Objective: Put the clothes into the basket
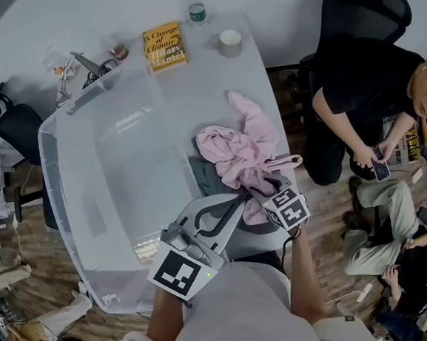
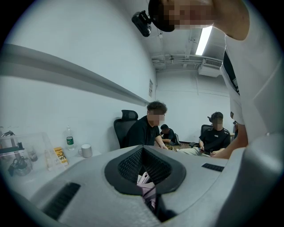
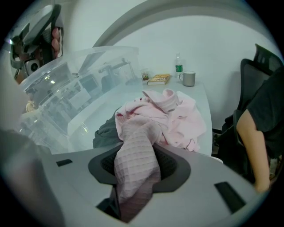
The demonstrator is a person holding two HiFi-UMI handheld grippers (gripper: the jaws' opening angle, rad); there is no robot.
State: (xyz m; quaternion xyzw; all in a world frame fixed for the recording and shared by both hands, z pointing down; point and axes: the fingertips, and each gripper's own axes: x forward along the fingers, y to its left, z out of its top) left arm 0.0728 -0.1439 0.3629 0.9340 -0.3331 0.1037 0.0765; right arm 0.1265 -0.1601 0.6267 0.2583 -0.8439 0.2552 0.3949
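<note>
Your right gripper (image 3: 133, 174) is clamping the pink garment (image 3: 177, 119) (left gripper (image 2: 148, 189) is pinching it too), right of the basket (image 1: 53, 184).

My left gripper (image 1: 235, 201) and my right gripper (image 1: 266, 190) have the same build: a smooth, light grey plastic shell with rounded edges. In the gripper views, each jaw has a black pad with a fine ribbed pattern (image 3: 171, 163), and a narrow black slot (image 3: 228, 197) is cut in the grey surface on each side. Each gripper has a marker cube, the left one (image 1: 179, 273) low in the head view and the right one (image 1: 287, 206) right of the centre, with black squares on white. A small green light (image 1: 208, 276) shines beside the left cube. A thin dark cable (image 1: 284, 250) hangs under the right cube. I wear a pale T-shirt (image 1: 237, 312) with short sleeves, and a small black camera (image 2: 142, 23) on my head.
</note>
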